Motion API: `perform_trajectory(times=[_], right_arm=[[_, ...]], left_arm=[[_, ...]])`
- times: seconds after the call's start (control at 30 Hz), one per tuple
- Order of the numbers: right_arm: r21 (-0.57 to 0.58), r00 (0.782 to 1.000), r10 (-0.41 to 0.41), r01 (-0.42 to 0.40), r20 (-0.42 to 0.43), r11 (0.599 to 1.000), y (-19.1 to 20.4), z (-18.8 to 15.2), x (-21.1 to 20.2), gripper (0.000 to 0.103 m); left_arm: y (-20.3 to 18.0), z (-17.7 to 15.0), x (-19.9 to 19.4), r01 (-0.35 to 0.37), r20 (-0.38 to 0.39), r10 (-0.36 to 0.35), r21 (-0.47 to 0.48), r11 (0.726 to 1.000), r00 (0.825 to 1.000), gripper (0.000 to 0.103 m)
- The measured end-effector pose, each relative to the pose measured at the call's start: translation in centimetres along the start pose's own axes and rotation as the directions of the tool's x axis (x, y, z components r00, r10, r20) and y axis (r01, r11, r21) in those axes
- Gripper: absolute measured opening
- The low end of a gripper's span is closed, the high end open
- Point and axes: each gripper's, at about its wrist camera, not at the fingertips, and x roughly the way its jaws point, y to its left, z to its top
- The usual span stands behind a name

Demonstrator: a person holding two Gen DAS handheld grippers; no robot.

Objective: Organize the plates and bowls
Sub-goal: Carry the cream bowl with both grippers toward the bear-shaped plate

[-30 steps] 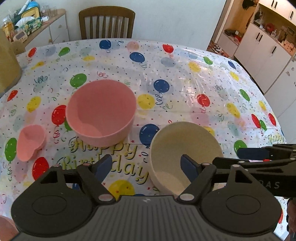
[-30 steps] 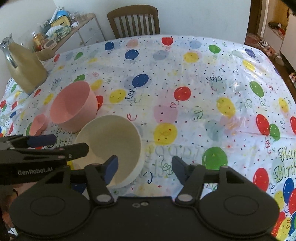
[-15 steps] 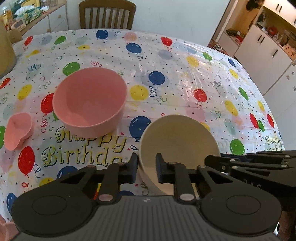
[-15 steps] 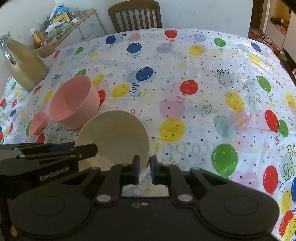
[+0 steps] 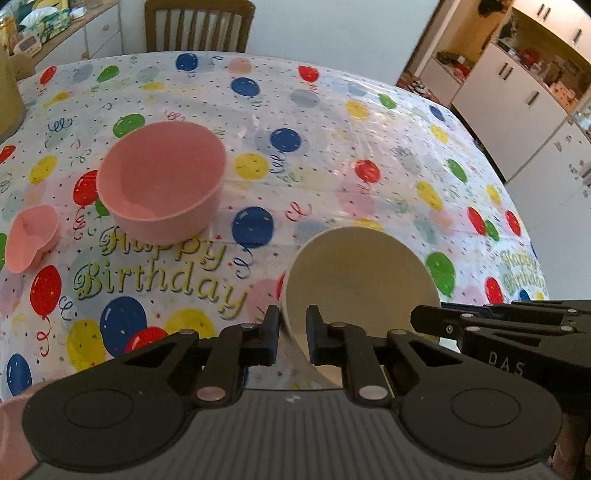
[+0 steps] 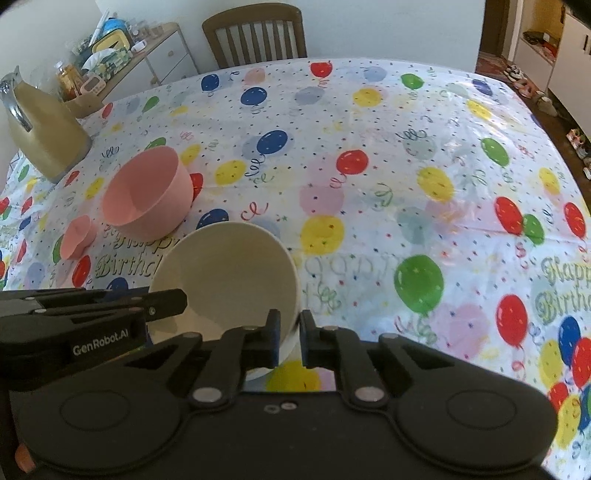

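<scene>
A cream bowl is held near the front of the table, tilted, lifted a little off the cloth. My left gripper is shut on its left rim wall. My right gripper is shut on its right rim wall. Each gripper shows in the other's view: the right one at the right edge, the left one at the left edge. A large pink bowl stands upright further back on the left. A small pink heart-shaped dish lies to its left.
The round table carries a balloon-print birthday cloth. A gold jug stands at the far left edge. A wooden chair is behind the table. White cupboards line the right side.
Both grippers went from open to shut on opposite sides of the cream bowl's rim. The bowl has since tipped and come up slightly off the cloth.
</scene>
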Motion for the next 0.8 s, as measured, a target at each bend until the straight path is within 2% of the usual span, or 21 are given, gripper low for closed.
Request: perform_trajectory(times=[0.43,0.8], right_arm=[[0.053,1.000,-0.025,0.024,0.014,0.998,-0.8,-3.9,-3.8,0.009],[0.109,0.999,-0.048,0.050,-0.024,0.993,-1.3,-8.1,-4.8,0.009]], left_arm=[[-2.2,-3.5,-2.2,0.059,-0.059,-0.055,0.078,0.995,0.997,0.015],[-3.3,-6.7,-3.1,0.098,-0.125,-0.080,0.147,0.984,0.989,0.015]])
